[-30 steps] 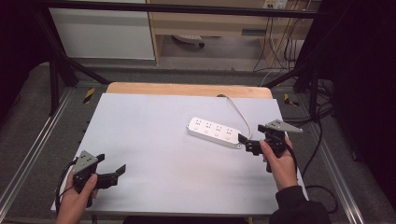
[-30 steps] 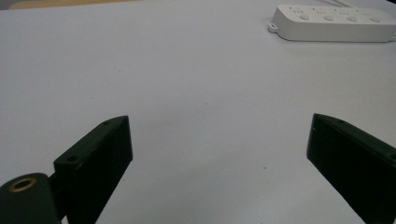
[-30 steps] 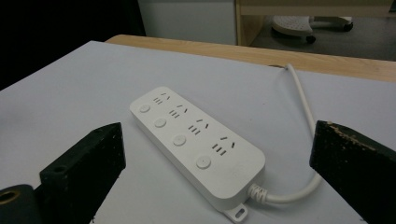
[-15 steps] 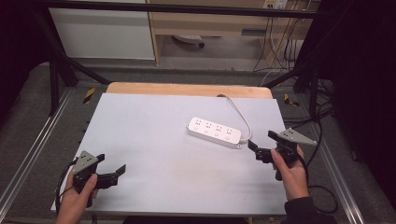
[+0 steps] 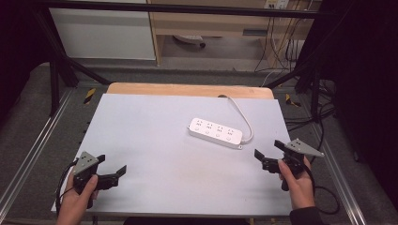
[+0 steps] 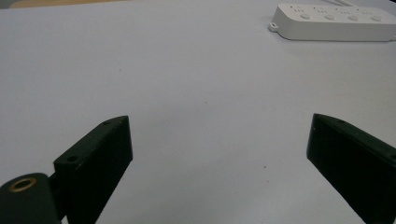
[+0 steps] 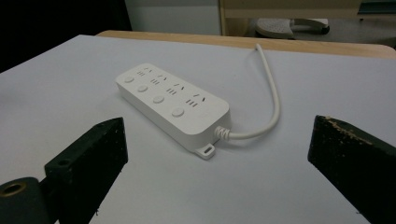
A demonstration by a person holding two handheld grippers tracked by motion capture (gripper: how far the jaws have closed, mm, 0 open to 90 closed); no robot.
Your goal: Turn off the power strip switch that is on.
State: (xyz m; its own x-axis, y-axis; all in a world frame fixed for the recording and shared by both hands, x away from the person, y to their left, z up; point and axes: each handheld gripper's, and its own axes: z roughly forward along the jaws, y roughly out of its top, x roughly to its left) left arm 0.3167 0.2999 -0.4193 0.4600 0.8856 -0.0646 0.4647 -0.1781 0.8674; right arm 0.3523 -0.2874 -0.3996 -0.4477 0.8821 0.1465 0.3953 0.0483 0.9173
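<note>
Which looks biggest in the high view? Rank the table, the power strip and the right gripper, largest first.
1. table, by far the largest.
2. power strip, its body alone.
3. right gripper, jaws apart; a little shorter than the strip, so this last ranking is close.

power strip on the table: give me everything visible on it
The power strip is a white, plastic-looking bar lying flat on the grey table top, right of centre and angled. It has four socket groups, each with a round button, and a small mounting tab at the cable end. Its white cable curves away toward the table's far edge. Nothing grips it; the right gripper is nearest, jaws open.
</note>
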